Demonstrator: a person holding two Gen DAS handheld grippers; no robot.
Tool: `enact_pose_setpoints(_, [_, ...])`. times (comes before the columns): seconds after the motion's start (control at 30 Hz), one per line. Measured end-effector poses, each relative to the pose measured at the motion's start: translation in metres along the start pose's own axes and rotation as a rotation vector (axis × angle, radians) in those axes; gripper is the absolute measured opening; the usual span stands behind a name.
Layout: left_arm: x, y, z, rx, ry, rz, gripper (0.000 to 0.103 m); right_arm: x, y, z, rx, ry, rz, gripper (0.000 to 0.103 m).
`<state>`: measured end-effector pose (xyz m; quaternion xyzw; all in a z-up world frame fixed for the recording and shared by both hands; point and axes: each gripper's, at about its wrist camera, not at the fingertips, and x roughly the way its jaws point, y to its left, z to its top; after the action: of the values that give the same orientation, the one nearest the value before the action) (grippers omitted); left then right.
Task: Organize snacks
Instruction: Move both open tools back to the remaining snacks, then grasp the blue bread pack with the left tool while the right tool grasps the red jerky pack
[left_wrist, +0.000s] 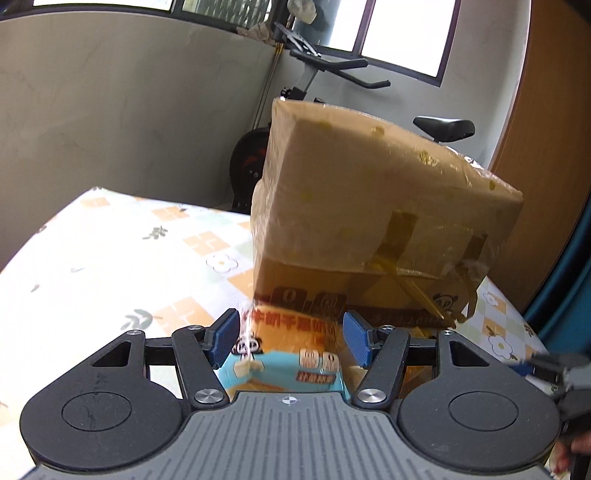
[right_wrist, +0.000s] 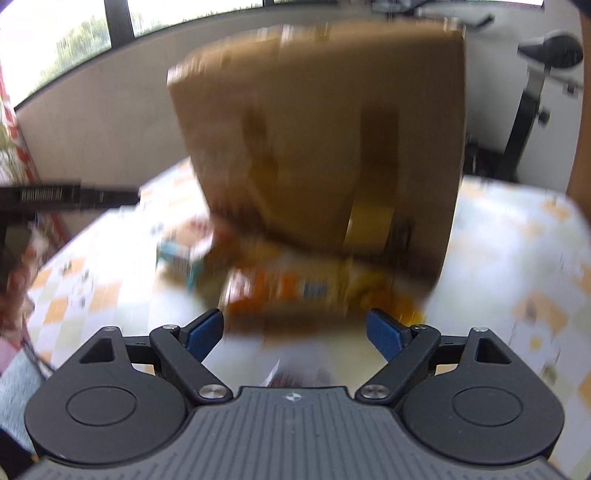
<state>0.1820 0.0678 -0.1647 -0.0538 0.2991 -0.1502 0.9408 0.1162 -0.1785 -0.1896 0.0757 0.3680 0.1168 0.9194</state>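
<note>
Box (left_wrist: 373, 206) tipped on edge over snacks at 12 o'clock on cloth (left_wrist: 110, 258), blue pack (left_wrist: 284, 365) lying between spread pads of left gripper (left_wrist: 290, 338), not pinched. Right gripper (right_wrist: 295, 330) spread too, empty, orange pack (right_wrist: 291, 291) just beyond at 12. Likely trouble: box toppling onto packs if nudged; glossy wrap slipping from shallow pinch.
</note>
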Motion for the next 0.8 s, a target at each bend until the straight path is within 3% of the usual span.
enact_pose_setpoints(0.23, [0.005,-0.001,-0.009,-0.006,0.023,-0.004,0.064,0.012,0.011,-0.027,0.03,0.149,-0.013,0.08])
enact_pose_setpoints(0.33, [0.005,-0.001,-0.01,-0.013,0.027,-0.005,0.064,0.015,0.016,-0.025,0.013,0.144,-0.013,0.077])
enact_pose_setpoints(0.4, [0.005,-0.002,-0.012,-0.018,0.034,-0.004,0.064,0.019,0.02,-0.021,-0.018,0.149,-0.006,0.069])
enact_pose_setpoints(0.6, [0.007,-0.002,-0.019,-0.026,0.055,0.001,0.064,0.029,0.034,-0.021,-0.206,0.126,-0.03,0.056])
enact_pose_setpoints(0.8, [0.018,-0.002,-0.023,-0.029,0.084,0.012,0.066,0.031,0.025,-0.021,-0.218,0.096,-0.006,0.049])
